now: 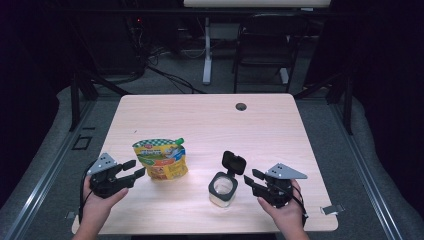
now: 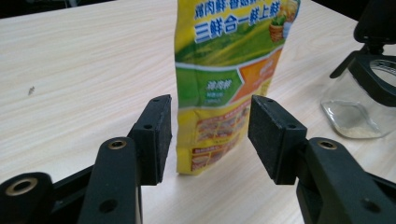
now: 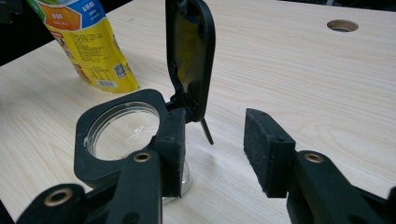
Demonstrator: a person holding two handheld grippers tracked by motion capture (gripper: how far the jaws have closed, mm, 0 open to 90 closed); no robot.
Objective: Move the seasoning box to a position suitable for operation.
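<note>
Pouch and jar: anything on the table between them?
Nothing. In the high view, only bare tabletop lies between the yellow pouch and the glass jar with its lid flipped open.

Lab or recording studio, not home. Pale wood-grain table (image 1: 210,117) with cable hole (image 1: 241,106) near far edge, lit from above, surroundings dark. Black curtains at both sides. Grey floor beyond far edge carries loose cables (image 1: 165,75), white stand leg (image 1: 207,50), black chair (image 1: 262,42). Metal rails (image 1: 37,185) run along floor beside table's left and right edges.
</note>
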